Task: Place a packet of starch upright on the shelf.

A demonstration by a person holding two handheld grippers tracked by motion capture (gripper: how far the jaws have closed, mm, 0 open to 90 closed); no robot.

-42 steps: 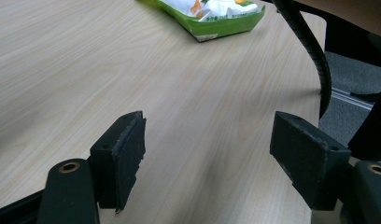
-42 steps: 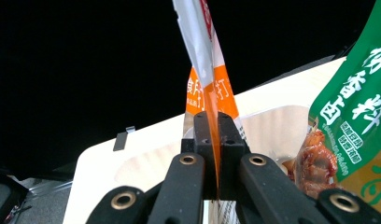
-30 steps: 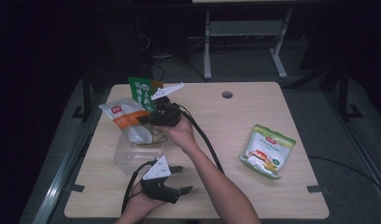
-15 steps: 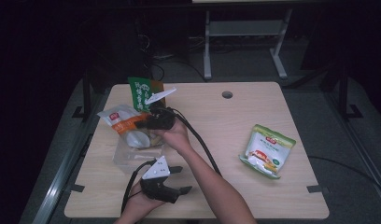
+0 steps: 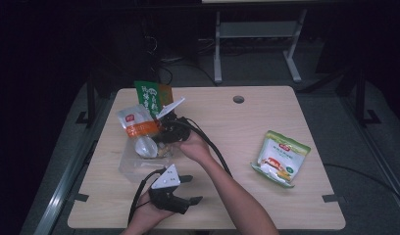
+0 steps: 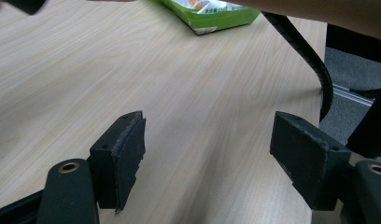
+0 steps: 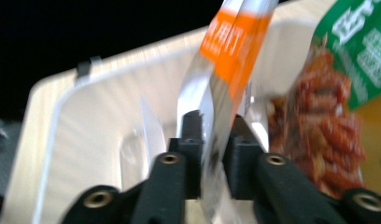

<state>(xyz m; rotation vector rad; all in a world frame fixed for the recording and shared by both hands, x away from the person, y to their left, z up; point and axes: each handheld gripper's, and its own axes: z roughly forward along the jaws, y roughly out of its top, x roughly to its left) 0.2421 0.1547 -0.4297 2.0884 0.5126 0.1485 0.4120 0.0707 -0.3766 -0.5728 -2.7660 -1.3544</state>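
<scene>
Left gripper [image 5: 186, 190]: near the table's front edge, held low in the person's left hand [image 5: 148, 215]; jaws spread wide apart in the left gripper view, bare wood between them, nothing touched.

Table [image 5: 247, 132]: pale wood, a round hole near the far edge.

Right gripper [image 5: 161, 136]: farther in, over the left half of the table, carried in the right hand [image 5: 194, 146]; jaws just easing apart yet close together, one pad on each side of the snack bag.

Snack bag [image 7: 228, 70]: clear with an orange band, standing upright between the fingers [image 7: 192, 125] in the right gripper view, its lower edge down in the narrow gap; blurred there, so no telling whether the pads press on it. Seen in the high view [image 5: 138, 128] above a clear plastic tub [image 5: 134, 164].

Green packet [image 5: 150, 95]: just behind the snack bag, upright, red strips showing through its window in the right gripper view [image 7: 361, 42].

Green-and-white pouch [image 5: 281, 157]: flat on the table's right side, well apart from both grippers.
</scene>
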